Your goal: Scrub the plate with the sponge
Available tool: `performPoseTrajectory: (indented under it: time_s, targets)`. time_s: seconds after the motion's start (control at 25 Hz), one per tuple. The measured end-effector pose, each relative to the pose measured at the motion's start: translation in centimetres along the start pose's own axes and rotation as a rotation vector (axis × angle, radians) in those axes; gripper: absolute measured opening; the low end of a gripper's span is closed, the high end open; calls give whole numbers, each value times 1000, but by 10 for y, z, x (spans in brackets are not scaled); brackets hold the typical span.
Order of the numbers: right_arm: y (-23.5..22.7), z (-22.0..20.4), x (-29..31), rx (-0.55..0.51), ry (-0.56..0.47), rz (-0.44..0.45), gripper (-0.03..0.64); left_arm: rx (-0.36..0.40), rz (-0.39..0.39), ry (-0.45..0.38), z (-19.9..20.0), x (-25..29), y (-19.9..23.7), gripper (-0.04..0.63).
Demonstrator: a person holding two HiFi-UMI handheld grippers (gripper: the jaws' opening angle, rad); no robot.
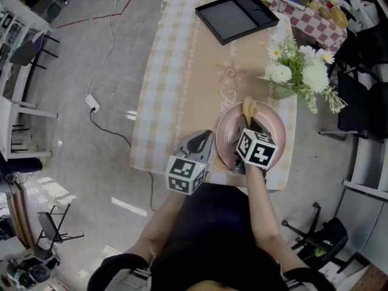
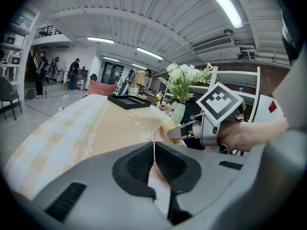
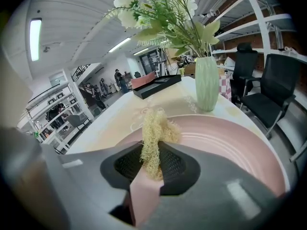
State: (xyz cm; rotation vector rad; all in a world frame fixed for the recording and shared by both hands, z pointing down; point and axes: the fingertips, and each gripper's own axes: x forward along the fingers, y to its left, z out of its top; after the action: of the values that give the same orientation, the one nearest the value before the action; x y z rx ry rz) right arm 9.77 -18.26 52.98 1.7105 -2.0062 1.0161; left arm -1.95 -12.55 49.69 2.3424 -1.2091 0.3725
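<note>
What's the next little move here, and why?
Probably sweep the right tool back across the plate. It pinches the sponge over the plate's far part, and the left tool is clamped on the rim, seemingly to steady it.

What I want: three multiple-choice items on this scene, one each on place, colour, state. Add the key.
1. Where on the table is the black tray? A: near edge. B: far end. C: middle.
2. What colour is the plate? A: pink. B: blue. C: white.
3. How is the right claw? A: open, empty. B: shut on nothing. C: shut on the sponge.
Key: 1 B, it lies beyond the plate; 2 A, its rim shows pink; 3 C, fibres sit pinched between its jaws.
</note>
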Motion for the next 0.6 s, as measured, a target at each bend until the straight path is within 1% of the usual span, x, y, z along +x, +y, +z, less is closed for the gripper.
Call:
performPoseTrajectory:
  time_s: [0.2, 0.6]
  targets:
    - [6, 0, 2, 10, -1, 36, 87, 4, 5, -3, 1, -1, 1, 17]
    - [13, -2, 3, 21, 2, 73, 86, 5, 13, 2, -3, -5, 1, 17]
